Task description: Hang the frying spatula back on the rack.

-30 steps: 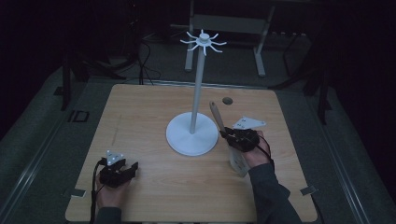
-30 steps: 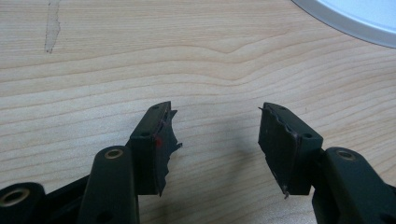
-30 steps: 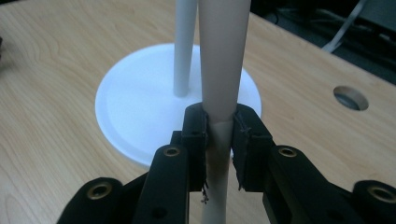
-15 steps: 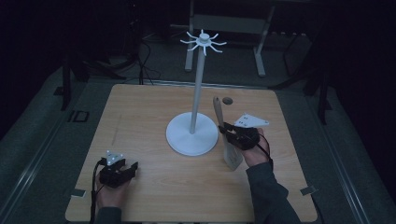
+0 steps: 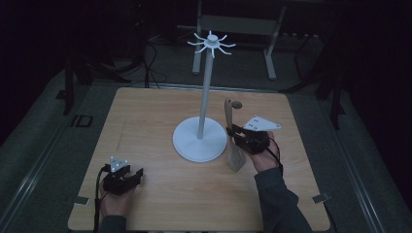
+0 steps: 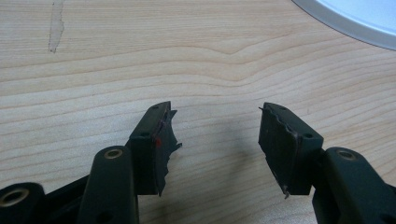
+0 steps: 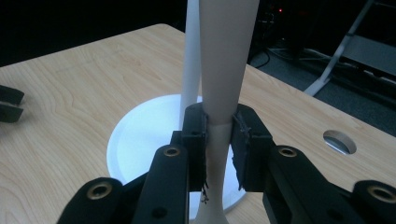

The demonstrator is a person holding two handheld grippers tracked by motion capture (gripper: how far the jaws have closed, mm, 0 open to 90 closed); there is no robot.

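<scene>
A pale wooden spatula (image 5: 236,154) stands nearly upright, blade down, just right of the white stand's round base (image 5: 189,145). My right gripper (image 5: 233,132) is shut on its handle; in the right gripper view the jaws (image 7: 218,140) clamp the spatula handle (image 7: 224,60) with the stand's pole (image 7: 190,56) right behind it. The pole (image 5: 206,92) rises to a ring of hooks (image 5: 212,42). My left gripper (image 5: 137,174) rests at the table's front left, open with nothing between its fingers (image 6: 215,130).
The wooden table (image 5: 145,121) has a small round hole (image 5: 236,104) behind the spatula. The stand's base edge (image 6: 355,14) lies ahead of the left gripper. Dark floor, cables and a metal frame (image 5: 238,24) surround the table.
My right gripper has carried the spatula a little away from the person and toward the stand, and it now stands more upright. The left gripper has stayed put.
</scene>
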